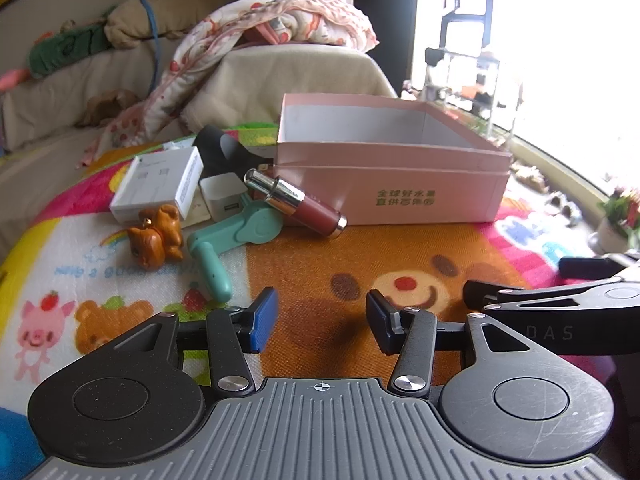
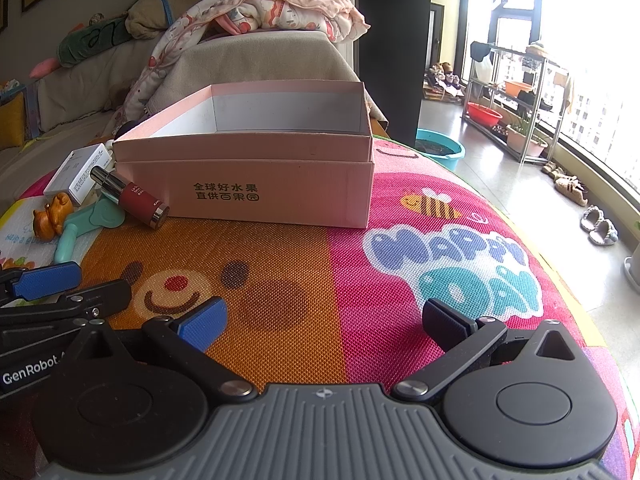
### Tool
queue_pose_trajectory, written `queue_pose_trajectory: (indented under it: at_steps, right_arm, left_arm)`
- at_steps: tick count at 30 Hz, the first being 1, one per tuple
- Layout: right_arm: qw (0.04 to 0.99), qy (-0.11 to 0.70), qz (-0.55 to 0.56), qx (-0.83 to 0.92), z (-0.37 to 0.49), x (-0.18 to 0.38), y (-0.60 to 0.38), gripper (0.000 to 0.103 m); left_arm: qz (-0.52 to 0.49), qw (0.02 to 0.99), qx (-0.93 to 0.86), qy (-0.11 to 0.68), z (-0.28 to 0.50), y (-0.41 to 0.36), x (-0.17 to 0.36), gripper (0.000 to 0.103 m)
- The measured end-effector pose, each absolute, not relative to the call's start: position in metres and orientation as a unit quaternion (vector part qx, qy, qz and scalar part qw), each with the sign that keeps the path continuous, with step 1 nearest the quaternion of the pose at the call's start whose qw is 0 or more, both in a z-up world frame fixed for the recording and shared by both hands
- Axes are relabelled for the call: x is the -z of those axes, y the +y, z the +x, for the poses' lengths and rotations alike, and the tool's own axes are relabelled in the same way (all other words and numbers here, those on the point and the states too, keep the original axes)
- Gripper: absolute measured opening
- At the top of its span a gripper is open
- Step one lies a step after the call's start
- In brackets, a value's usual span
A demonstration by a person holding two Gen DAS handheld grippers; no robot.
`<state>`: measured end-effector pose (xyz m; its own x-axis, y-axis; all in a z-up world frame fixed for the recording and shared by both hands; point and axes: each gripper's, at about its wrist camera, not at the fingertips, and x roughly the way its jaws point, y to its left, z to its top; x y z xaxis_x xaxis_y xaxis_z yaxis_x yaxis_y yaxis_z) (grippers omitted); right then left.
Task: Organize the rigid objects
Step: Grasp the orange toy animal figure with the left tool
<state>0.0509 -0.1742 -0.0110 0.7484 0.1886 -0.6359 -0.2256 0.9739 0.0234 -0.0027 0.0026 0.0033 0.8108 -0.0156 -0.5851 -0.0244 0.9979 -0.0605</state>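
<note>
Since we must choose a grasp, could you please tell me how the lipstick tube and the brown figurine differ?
The lipstick tube is a smooth silver-and-red cylinder; the brown figurine is a lumpy, glossy animal shape. The tube leans propped across the mint-green tool; the figurine sits directly on the mat. Both remain outside the pink box.

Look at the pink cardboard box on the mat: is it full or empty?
Empty as far as shown. The pink box is open-topped, and only bare white inner walls show; its floor is hidden. The lip gloss tube lies outside.

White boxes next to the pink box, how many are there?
2. A large white box lies flat left of the pink box, and a small white cube sits just in front of it. More may be hidden behind.
</note>
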Motion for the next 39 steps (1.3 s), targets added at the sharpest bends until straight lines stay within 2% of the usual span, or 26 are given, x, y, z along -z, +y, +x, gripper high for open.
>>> queue_pose_trajectory:
  at_steps: [3,10,14,19,21,23,25,26,33,38,39]
  right_arm:
    - [0.930,0.345,-0.029,-0.122,0.049,0.009,-0.177,0.103]
    - [0.916,0.374,-0.042,-0.138,0.062,0.007,-0.175,0.103]
    - [0.916,0.374,-0.042,-0.139,0.062,0.008,-0.175,0.103]
    - [0.917,0.371,-0.043,-0.138,0.062,0.008,-0.175,0.103]
    - [0.918,0.370,-0.042,-0.137,0.061,0.008,-0.175,0.103]
    - [0.918,0.369,-0.042,-0.137,0.060,0.008,-0.175,0.103]
    - [0.918,0.369,-0.042,-0.137,0.060,0.008,-0.176,0.103]
    - [0.918,0.369,-0.042,-0.137,0.060,0.007,-0.176,0.103]
    - [0.918,0.369,-0.042,-0.137,0.060,0.007,-0.175,0.103]
    - [0.917,0.372,-0.037,-0.139,0.060,0.007,-0.177,0.103]
    - [0.915,0.375,-0.035,-0.141,0.061,0.006,-0.178,0.103]
  left_arm:
    - [-0.052,0.951,0.029,0.304,-0.006,0.016,-0.010,0.053]
    - [-0.042,0.976,-0.042,0.209,0.009,0.090,-0.059,0.052]
    - [-0.092,0.963,-0.047,0.247,0.056,0.144,-0.059,0.052]
    - [-0.191,0.935,-0.045,0.295,0.087,0.194,-0.034,0.051]
    - [-0.202,0.931,-0.019,0.305,0.089,0.194,-0.030,0.053]
    - [-0.161,0.938,0.007,0.307,0.086,0.179,-0.030,0.056]
    - [-0.103,0.947,0.018,0.305,0.082,0.159,-0.027,0.069]
    - [-0.085,0.947,0.023,0.308,0.081,0.154,-0.026,0.070]
    - [-0.083,0.954,0.040,0.285,0.039,0.147,-0.040,0.066]
    - [-0.060,0.943,0.052,0.323,0.034,0.128,-0.029,0.064]
    - [-0.057,0.941,0.048,0.329,0.034,0.126,-0.025,0.054]
